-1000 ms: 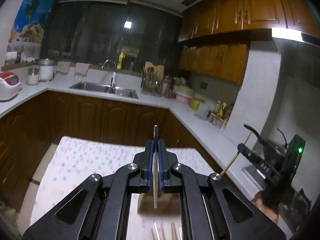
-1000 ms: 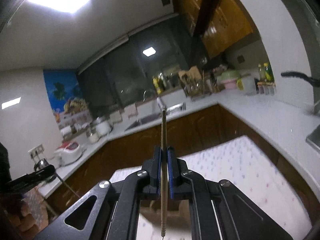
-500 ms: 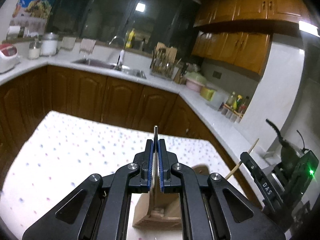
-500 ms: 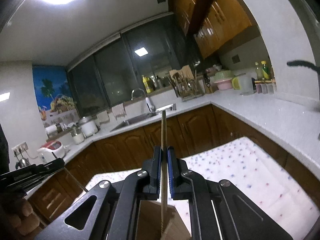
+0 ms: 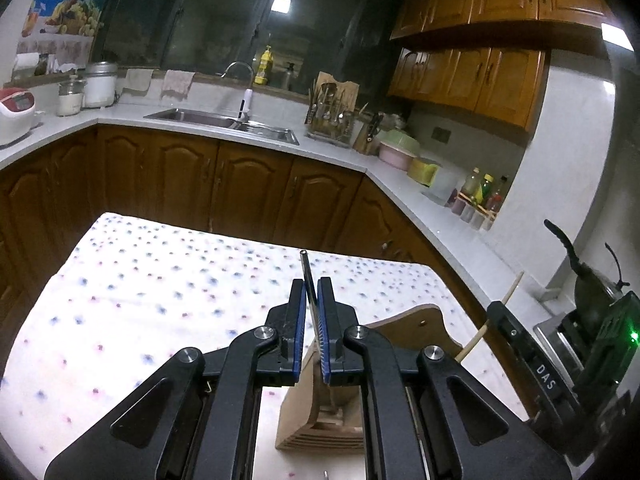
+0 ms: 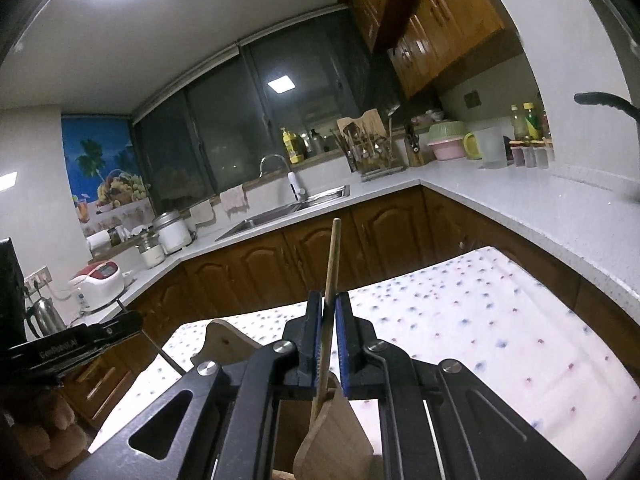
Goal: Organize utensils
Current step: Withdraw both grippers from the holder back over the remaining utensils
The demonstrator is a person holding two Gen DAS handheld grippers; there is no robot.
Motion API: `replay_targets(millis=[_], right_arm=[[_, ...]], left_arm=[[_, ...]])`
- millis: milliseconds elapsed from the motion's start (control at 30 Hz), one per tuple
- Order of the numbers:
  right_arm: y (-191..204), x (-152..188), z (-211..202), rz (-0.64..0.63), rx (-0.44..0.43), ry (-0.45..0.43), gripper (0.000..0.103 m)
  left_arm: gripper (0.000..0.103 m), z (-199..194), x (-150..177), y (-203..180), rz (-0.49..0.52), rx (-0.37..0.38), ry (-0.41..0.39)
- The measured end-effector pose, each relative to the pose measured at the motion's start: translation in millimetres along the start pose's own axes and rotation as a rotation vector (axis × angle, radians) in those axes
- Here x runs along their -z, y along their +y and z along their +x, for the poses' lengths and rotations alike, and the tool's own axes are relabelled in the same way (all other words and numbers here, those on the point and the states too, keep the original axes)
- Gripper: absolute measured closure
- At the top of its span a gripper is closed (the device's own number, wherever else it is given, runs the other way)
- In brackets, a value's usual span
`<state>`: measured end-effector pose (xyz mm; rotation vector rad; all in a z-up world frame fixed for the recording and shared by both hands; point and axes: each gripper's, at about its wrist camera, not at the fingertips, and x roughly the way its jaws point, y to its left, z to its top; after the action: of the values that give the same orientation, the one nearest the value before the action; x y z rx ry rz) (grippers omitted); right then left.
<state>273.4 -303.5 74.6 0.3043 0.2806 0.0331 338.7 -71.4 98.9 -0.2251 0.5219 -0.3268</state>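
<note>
L hand-held gripper (image 5: 312, 312) is clamped on a thin metal utensil (image 5: 308, 280), its lower end over the wooden holder (image 5: 416, 326) on the spotted tabletop (image 5: 160, 280). R hand-held gripper (image 6: 329, 330) is pinched tight on a wooden chopstick (image 6: 332, 260), also above the holder. I judge both pcs are nearly slotted, not yet released; a few utensils prob. remain.

My two wrist cameras look along the fingers, close above the dotted tablecloth (image 5: 160, 304), sharing the sink (image 6: 288, 210) counter.
</note>
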Motion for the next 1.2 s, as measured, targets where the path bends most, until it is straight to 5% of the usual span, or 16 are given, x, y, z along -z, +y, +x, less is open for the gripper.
replay_targets(millis=[67, 133, 200, 267, 433, 1200], right_arm=[[-2, 0, 3, 0.007, 0.007, 0.014, 0.091], [-6, -2, 2, 0.035, -0.012, 0.032, 0.085], [-9, -5, -2, 0.053, -0.019, 0.031, 0.059], [-12, -9, -16, 0.066, -0.031, 0.003, 0.029], [-15, -13, -49, 0.087, -0.056, -0.003, 0.011], [-34, 81, -178, 0.168, -0.020, 0.142, 0.006]], left_arm=[[0.094, 0, -2, 1, -0.006, -0.005, 0.014], [0.078, -4, -2, 4, -0.023, 0.002, 0.025], [0.056, -12, -2, 7, -0.035, -0.008, 0.015], [0.047, -26, 0, 9, -0.041, -0.010, -0.002], [0.028, -65, 18, 16, -0.049, -0.033, -0.023], [0.025, -149, 146, 35, -0.143, -0.048, 0.151]])
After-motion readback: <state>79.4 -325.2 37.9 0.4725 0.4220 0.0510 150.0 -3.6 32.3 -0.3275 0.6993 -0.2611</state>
